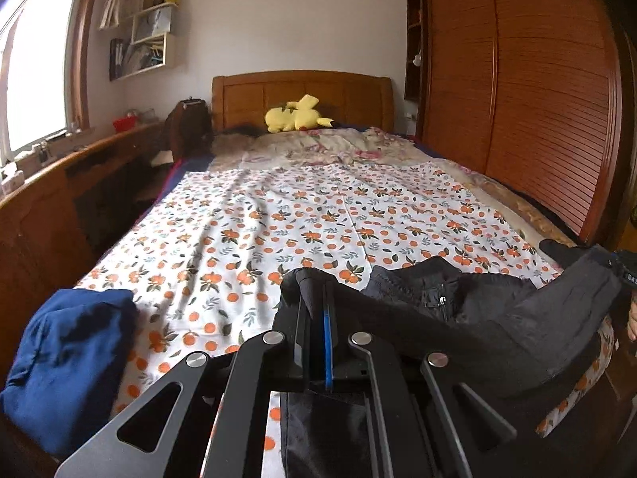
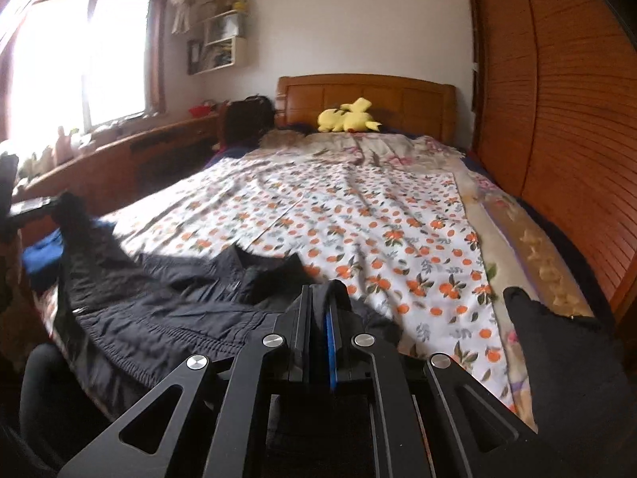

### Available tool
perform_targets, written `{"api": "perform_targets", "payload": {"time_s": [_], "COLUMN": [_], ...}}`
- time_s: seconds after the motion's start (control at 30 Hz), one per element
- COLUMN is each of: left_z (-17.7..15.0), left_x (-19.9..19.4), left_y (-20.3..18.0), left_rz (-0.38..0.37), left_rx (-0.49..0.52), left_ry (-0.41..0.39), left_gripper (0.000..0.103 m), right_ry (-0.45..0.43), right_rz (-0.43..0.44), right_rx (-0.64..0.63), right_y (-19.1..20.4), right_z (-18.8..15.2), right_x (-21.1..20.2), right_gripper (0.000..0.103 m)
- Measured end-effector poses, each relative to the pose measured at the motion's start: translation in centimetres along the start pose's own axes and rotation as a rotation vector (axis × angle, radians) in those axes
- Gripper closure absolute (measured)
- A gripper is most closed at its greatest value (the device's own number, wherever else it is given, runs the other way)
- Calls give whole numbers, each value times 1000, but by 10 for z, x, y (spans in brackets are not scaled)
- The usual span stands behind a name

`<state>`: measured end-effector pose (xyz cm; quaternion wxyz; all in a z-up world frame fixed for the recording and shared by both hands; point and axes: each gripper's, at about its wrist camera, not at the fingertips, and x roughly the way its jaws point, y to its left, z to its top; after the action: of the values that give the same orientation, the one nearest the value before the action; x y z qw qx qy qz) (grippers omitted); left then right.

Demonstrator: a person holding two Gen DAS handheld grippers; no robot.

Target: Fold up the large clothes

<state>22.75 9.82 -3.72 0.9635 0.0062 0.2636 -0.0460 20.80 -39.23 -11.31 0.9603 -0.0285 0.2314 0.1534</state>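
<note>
A large black jacket (image 1: 469,318) with a zipper lies stretched across the near end of the bed. In the left wrist view my left gripper (image 1: 318,294) is shut, and the jacket's left edge is pinched and draped over its tips. The right gripper (image 1: 623,269) shows at the far right, holding the other end. In the right wrist view my right gripper (image 2: 323,294) is shut on the jacket (image 2: 159,310), whose cloth wraps its tips. The left gripper (image 2: 28,209) shows at the far left. A black flap (image 2: 557,366) hangs at lower right; I cannot tell what it is.
The bed carries a white sheet with an orange print (image 1: 302,215), rumpled floral bedding and a yellow plush toy (image 1: 296,117) by the wooden headboard. A blue garment (image 1: 71,358) lies bunched at the near left corner. A wooden ledge (image 1: 79,155) runs along the left, a slatted wardrobe (image 1: 537,99) along the right.
</note>
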Motion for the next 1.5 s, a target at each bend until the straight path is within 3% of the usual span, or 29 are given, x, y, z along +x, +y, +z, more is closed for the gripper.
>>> {"api": "perform_targets", "payload": {"time_s": [0.13,0.33,0.57,0.97,1.07,1.1,1.13,1.27,1.33,1.37,1.5], "left_z": [16,32,30,-1,-3,-3,-3,-11,-15,-17,-18], "left_x": [18,56,112,149,151,151,152,161,163,161,152], "left_y": [4,5,16,23,24,24,24,23,22,21,25], "left_rz": [-12,-14,-13,-20,-22,-22,-25,-15,5,33,22], "left_rx": [-2,-7,-39,-7,-7,-8,-8,-8,7,21,13], "left_ry": [-15,-46,-31,1,12,13,14,50,53,38,22], "left_gripper": [98,97,97,97,94,93,91,79,47,24,22], "right_ry": [1,64,154,215,220,209,200,194,172,162,138], "right_rz": [-22,-85,-152,-207,-229,-256,-263,-285,-303,-314,-322], "right_rx": [19,64,156,81,63,60,65,90,85,83,62], "right_y": [-16,-34,-53,-37,-34,-32,-33,-37,-37,-37,-28], "right_z": [19,42,36,11,10,11,12,20,26,30,39], "right_x": [22,89,163,187,186,182,179,165,154,148,133], "right_gripper": [98,98,98,94,80,66,58,49,46,45,44]}}
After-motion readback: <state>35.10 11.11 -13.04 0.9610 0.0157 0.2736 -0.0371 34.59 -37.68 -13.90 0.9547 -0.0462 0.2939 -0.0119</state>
